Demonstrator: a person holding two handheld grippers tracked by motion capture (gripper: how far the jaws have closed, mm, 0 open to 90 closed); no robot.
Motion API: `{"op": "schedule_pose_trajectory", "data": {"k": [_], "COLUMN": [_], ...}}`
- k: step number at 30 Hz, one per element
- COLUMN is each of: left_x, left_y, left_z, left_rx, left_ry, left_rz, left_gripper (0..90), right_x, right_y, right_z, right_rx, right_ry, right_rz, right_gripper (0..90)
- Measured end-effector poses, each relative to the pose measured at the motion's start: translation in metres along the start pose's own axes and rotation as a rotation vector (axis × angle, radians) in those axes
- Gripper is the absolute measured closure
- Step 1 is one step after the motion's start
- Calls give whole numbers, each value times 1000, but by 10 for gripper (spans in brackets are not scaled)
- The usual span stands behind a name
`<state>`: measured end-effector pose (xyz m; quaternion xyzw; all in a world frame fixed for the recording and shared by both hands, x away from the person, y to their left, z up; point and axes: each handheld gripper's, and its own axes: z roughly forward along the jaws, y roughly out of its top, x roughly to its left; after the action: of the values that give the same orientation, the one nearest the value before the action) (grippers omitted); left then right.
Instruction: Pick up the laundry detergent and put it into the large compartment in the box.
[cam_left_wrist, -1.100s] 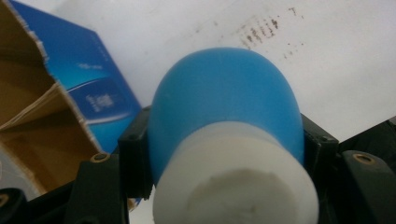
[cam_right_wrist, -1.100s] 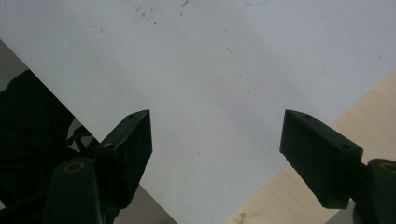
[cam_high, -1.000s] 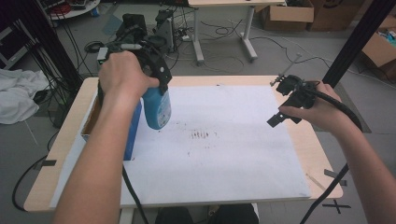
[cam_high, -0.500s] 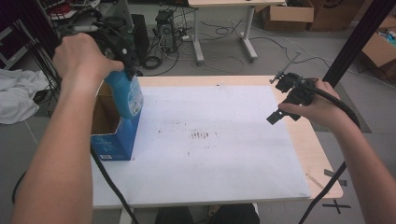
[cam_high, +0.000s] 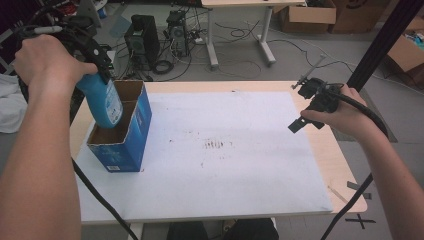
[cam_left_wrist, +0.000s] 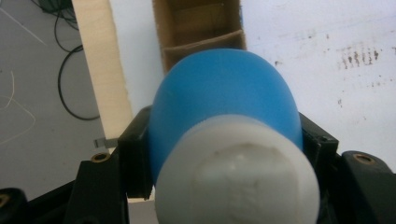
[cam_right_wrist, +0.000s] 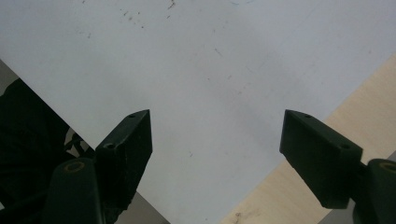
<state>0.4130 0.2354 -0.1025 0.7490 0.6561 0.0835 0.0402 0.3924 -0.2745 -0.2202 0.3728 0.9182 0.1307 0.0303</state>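
Lab/workshop space: grey floor (cam_high: 240, 60) with loose cables (cam_high: 235, 55), PC towers (cam_high: 145, 37) far left, cardboard boxes (cam_high: 305, 17) far right.

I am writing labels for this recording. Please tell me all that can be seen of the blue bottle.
The blue bottle looks like smooth plastic with a rounded shoulder and a white cap. The left tool is shut on it just below the cap, one black jaw on each side. It hangs tilted, its base lowered into the near compartment of the open blue cardboard box on the table's left side. Whether the base touches the box floor cannot be told.
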Motion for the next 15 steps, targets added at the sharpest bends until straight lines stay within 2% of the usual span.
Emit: {"op": "schedule_pose_trajectory", "data": {"k": [10, 15], "left_x": [6, 5], "left_y": [-1, -1], "left_z": [8, 26], "left_rx": [-6, 18], "left_ry": [-4, 2], "left_rz": [-20, -21], "left_gripper": [377, 377], "right_x": [0, 1], "right_y": [0, 1], "right_z": [0, 1], "right_rx": [2, 7], "right_ry": [-3, -4], "right_rz": [1, 0], "right_gripper": [253, 253]}}
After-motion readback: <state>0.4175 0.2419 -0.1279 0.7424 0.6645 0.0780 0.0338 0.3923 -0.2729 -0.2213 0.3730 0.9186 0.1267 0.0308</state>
